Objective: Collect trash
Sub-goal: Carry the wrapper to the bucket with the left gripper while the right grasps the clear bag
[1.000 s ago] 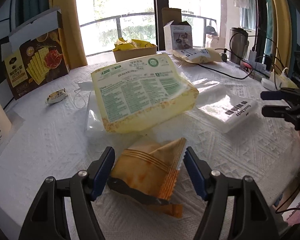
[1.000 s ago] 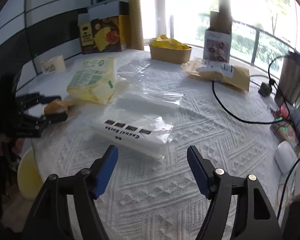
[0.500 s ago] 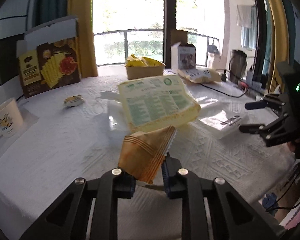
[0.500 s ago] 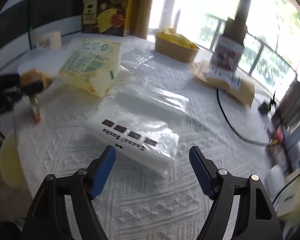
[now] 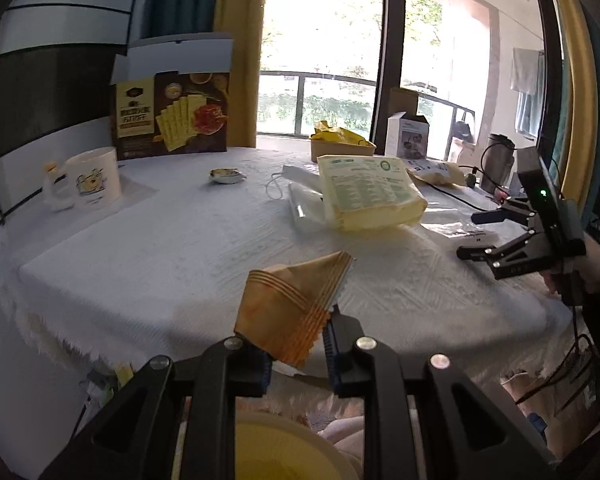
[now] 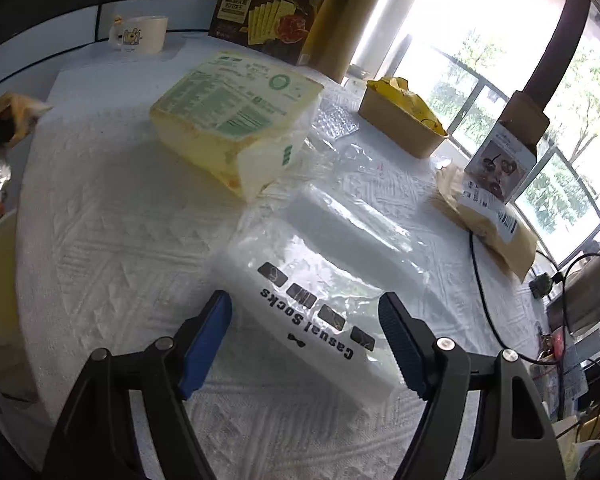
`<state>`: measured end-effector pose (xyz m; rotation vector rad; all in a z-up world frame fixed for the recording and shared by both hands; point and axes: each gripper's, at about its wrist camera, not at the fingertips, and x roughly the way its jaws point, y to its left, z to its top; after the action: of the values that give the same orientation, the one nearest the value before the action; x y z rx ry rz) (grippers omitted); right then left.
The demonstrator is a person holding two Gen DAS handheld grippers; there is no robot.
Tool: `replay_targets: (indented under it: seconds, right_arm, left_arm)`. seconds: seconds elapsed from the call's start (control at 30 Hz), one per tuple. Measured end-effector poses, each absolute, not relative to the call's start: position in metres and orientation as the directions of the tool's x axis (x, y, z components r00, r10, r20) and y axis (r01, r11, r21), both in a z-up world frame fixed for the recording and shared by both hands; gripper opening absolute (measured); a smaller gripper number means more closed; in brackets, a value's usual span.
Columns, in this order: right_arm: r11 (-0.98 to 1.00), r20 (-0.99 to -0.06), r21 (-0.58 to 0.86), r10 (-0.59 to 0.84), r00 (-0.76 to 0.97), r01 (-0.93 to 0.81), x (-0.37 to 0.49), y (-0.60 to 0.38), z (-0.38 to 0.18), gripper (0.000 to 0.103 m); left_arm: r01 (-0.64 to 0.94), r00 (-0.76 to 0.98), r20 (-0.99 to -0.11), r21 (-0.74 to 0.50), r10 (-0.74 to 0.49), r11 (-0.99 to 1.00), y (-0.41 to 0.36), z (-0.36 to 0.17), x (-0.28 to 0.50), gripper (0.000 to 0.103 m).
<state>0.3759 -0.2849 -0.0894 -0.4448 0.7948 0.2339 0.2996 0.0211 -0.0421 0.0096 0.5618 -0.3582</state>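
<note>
My left gripper [image 5: 296, 354] is shut on an orange snack wrapper [image 5: 292, 308] and holds it off the near edge of the table, above a yellow bin [image 5: 276, 456]. The wrapper also shows in the right wrist view [image 6: 16, 114] at the far left. My right gripper [image 6: 306, 332] is open, its fingers on either side of a white "Casual Socks" plastic bag [image 6: 312, 312] lying on the table. A yellow-green food bag [image 6: 236, 120] lies beyond it, and shows in the left wrist view [image 5: 370, 196]. The right gripper shows in the left wrist view [image 5: 484, 236].
A white cloth covers the table [image 5: 160, 240]. On it stand a mug [image 5: 92, 178], a cracker box [image 5: 172, 116], a brown tray of yellow wrappers [image 6: 404, 120], a small carton [image 6: 500, 164], a padded envelope [image 6: 496, 224] and a black cable [image 6: 488, 308]. Clear plastic film [image 6: 352, 216] lies mid-table.
My left gripper closed on the orange wrapper, lifted it and pulled it back off the table edge over the bin. My right gripper moved down and closer over the socks bag.
</note>
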Motion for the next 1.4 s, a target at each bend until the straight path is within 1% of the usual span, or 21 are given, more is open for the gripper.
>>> replay_targets:
  seconds: [0.03,0.07,0.1,0.13,0.17,0.2,0.23,0.27,0.4,0.53,0.63,1.03,1.2,1.4]
  right_arm:
    - [0.883,-0.737,-0.279,0.054,0.674,-0.376,0.376,-0.287,-0.089,0.065]
    - [0.884,-0.743,-0.264,0.068,0.666,-0.385,0.377,-0.287,-0.090,0.051]
    - [0.886,-0.745,-0.259,0.069,0.663,-0.384,0.377,-0.287,-0.091,0.044]
    - [0.887,-0.748,-0.259,0.066,0.661,-0.382,0.378,-0.287,-0.091,0.030]
    - [0.886,-0.750,-0.259,0.066,0.658,-0.385,0.379,-0.285,-0.092,0.024]
    - [0.882,-0.749,-0.267,0.064,0.660,-0.388,0.378,-0.284,-0.092,0.020]
    - [0.880,-0.746,-0.281,0.051,0.664,-0.383,0.378,-0.282,-0.093,0.010]
    - [0.879,-0.742,-0.293,0.038,0.669,-0.375,0.378,-0.282,-0.093,0.003]
    - [0.877,-0.689,-0.344,0.007,0.725,-0.335,0.366,-0.281,-0.085,0.002]
    - [0.886,-0.654,-0.342,0.014,0.756,-0.312,0.348,-0.282,-0.070,0.002]
    - [0.895,-0.628,-0.328,0.033,0.777,-0.303,0.330,-0.283,-0.056,0.002]
    - [0.911,-0.467,-0.297,0.121,0.876,-0.285,0.242,-0.278,0.009,0.001]
    - [0.901,-0.429,-0.306,0.157,0.890,-0.307,0.215,-0.269,0.029,0.001]
    - [0.890,-0.401,-0.304,0.204,0.893,-0.340,0.194,-0.255,0.040,0.001]
  left_arm:
    - [0.332,0.788,-0.520,-0.093,-0.330,0.939,0.024,-0.042,0.297,0.020]
    - [0.325,0.791,-0.516,-0.102,-0.330,0.940,0.028,-0.042,0.293,0.020]
    - [0.323,0.792,-0.514,-0.105,-0.330,0.940,0.029,-0.042,0.291,0.020]
    - [0.319,0.794,-0.511,-0.110,-0.329,0.941,0.031,-0.042,0.288,0.020]
    - [0.316,0.795,-0.509,-0.118,-0.330,0.941,0.033,-0.042,0.286,0.020]
    - [0.314,0.797,-0.503,-0.129,-0.335,0.941,0.035,-0.041,0.283,0.020]
    - [0.313,0.798,-0.500,-0.133,-0.336,0.940,0.037,-0.041,0.280,0.020]
    - [0.311,0.799,-0.499,-0.133,-0.334,0.941,0.036,-0.040,0.277,0.020]
    - [0.306,0.808,-0.487,-0.132,-0.330,0.943,0.039,-0.034,0.264,0.020]
    - [0.302,0.813,-0.479,-0.138,-0.331,0.943,0.041,-0.028,0.251,0.020]
    - [0.294,0.820,-0.470,-0.143,-0.326,0.945,0.043,-0.023,0.238,0.020]
    - [0.259,0.842,-0.451,-0.140,-0.295,0.956,0.050,-0.011,0.194,0.020]
    - [0.245,0.843,-0.456,-0.142,-0.283,0.959,0.056,-0.012,0.180,0.020]
    - [0.222,0.847,-0.461,-0.145,-0.264,0.964,0.063,-0.015,0.166,0.020]
